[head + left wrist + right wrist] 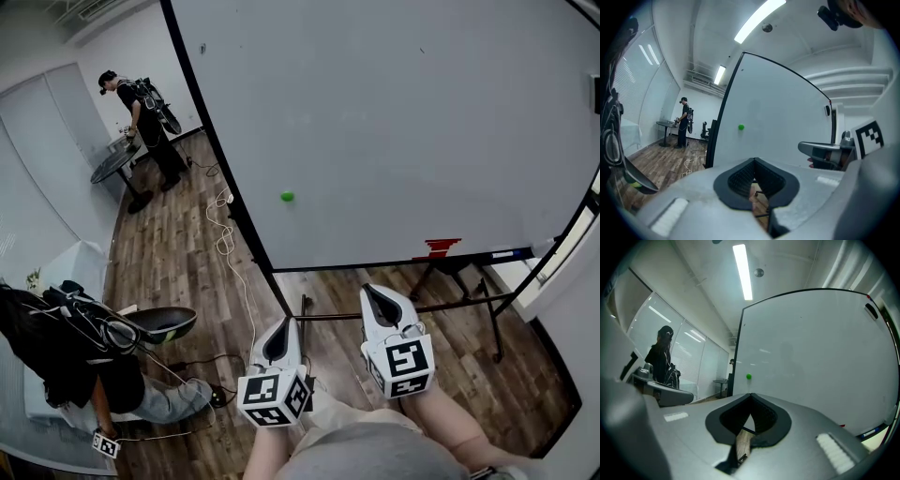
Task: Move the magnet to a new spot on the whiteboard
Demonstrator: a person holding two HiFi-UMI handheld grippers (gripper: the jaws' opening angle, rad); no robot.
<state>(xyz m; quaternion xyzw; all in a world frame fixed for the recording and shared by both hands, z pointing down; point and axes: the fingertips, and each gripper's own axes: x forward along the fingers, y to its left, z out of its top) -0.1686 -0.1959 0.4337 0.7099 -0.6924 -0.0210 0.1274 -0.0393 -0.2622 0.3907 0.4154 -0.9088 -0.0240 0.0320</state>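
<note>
A small green magnet (pixel 286 196) sticks to the lower left part of the large whiteboard (pixel 403 112). Both grippers hang side by side in front of the board's bottom edge, well short of the magnet, and neither touches the board. My left gripper (pixel 282 326) is shut with nothing in it. My right gripper (pixel 373 292) is also shut and holds nothing. From the left gripper (pixel 753 161) the magnet (pixel 741 127) shows ahead, slightly left and above the jaws. From the right gripper (pixel 751 397) the magnet (pixel 748 377) sits just above the jaw tips.
The board's wheeled stand (pixel 469 300) rests on a wood floor, with a white cable (pixel 225 244) trailing at its left edge. One person (pixel 141 122) stands by a round table far left. Another person (pixel 84 361) crouches at lower left. Red marks (pixel 437 247) sit near the board's tray.
</note>
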